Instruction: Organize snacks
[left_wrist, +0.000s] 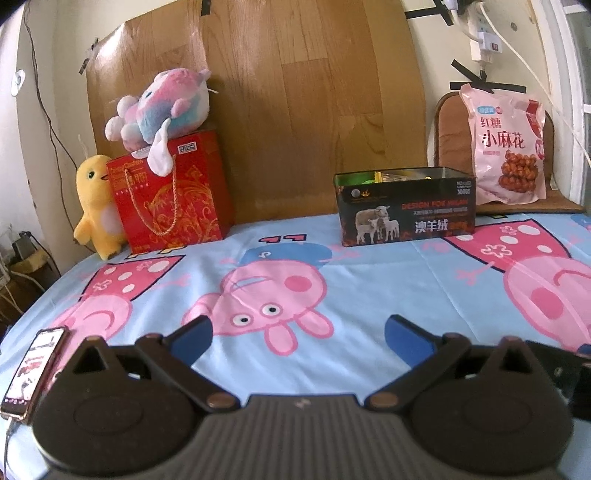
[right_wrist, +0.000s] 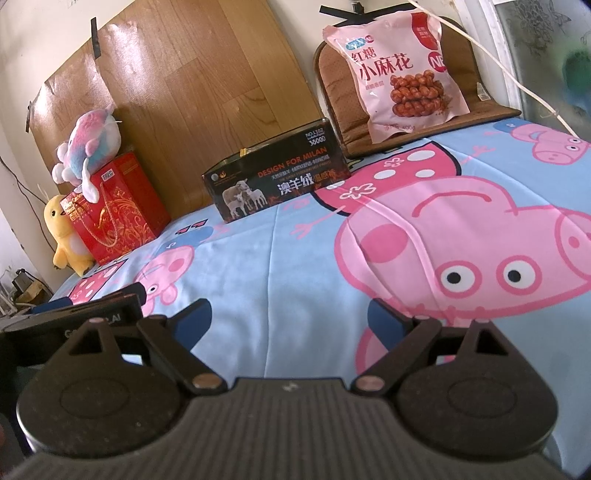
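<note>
A black open-topped box (left_wrist: 404, 206) printed with sheep stands at the far side of the blue cartoon-pig cloth, with yellow and green packets showing inside; it also shows in the right wrist view (right_wrist: 277, 177). A pink snack bag (left_wrist: 506, 144) leans upright on a brown cushion at the back right; it also shows in the right wrist view (right_wrist: 399, 66). My left gripper (left_wrist: 297, 338) is open and empty, low over the cloth's near side. My right gripper (right_wrist: 290, 319) is open and empty, also near the front.
A red gift bag (left_wrist: 173, 192) stands at the back left with a pastel plush (left_wrist: 162, 107) on top and a yellow plush (left_wrist: 96, 206) beside it. A phone (left_wrist: 35, 373) lies at the near left edge. A wooden board (left_wrist: 277, 110) backs the table. The left gripper's body (right_wrist: 74, 314) is close on my right gripper's left.
</note>
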